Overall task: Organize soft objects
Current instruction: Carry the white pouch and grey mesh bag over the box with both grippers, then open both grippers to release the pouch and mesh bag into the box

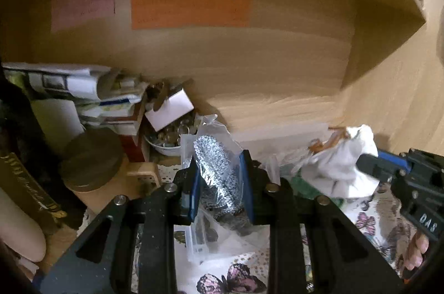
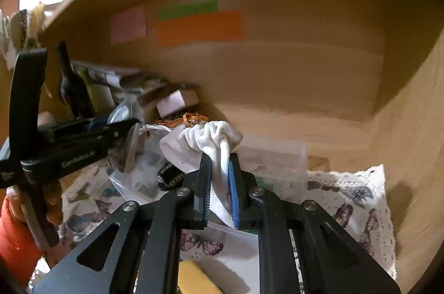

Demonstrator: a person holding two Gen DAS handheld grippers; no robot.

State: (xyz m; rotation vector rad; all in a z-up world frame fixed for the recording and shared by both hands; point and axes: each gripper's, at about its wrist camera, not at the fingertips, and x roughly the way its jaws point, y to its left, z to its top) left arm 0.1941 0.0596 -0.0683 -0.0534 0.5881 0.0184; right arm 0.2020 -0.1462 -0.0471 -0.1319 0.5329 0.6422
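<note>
My left gripper (image 1: 220, 163) is shut on a clear plastic bag holding a silvery mesh scrubber (image 1: 219, 171), lifted above the butterfly-print cloth (image 1: 369, 221). My right gripper (image 2: 219, 160) is shut on a white cloth pouch (image 2: 205, 140) with an orange drawstring (image 2: 186, 119). The pouch also shows in the left wrist view (image 1: 341, 163), to the right of the bag, with the right gripper (image 1: 369, 162) on it. The left gripper shows in the right wrist view (image 2: 133, 124), left of the pouch.
All this is inside a wooden shelf compartment with coloured paper notes (image 1: 191, 9) on its back wall. At the left stand a round tin (image 1: 91, 158), stacked boxes and papers (image 1: 111, 99), and a bowl of small items (image 1: 169, 138). A yellow sponge (image 2: 194, 280) lies below the right gripper.
</note>
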